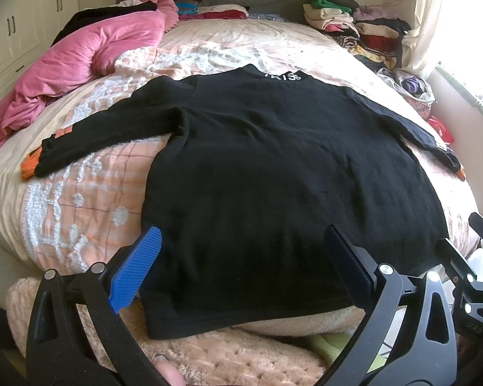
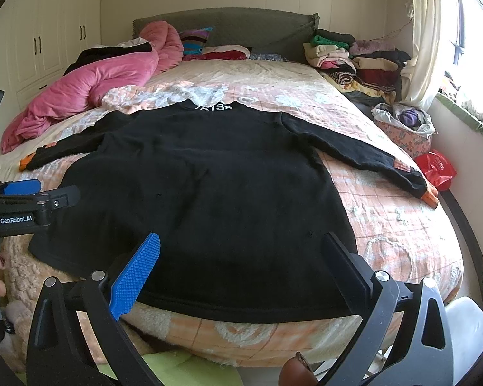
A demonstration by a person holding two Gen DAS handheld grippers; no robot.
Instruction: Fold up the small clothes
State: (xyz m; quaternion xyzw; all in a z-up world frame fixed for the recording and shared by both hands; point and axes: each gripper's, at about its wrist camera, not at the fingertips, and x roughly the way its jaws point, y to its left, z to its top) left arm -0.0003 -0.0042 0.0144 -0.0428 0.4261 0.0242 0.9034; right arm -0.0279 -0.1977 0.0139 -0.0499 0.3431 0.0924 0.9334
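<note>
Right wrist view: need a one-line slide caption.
Open right gripper poised at the hem of a black sweater spread flat on the bed, left gripper alongside.

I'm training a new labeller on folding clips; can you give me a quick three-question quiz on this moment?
1. True or false: the black long-sleeved sweater with orange cuffs lies spread flat on the bed with both sleeves out to the sides.
2. Which tool grips the sweater: A) left tool, B) right tool, C) neither?
3. Fill in: the crumpled pink quilt lies on the ____ side of the peach patterned bedspread, as seen from the foot of the bed.

Key: 1 true; 2 C, both tools are open over the sweater's hem; 3 left.
</note>
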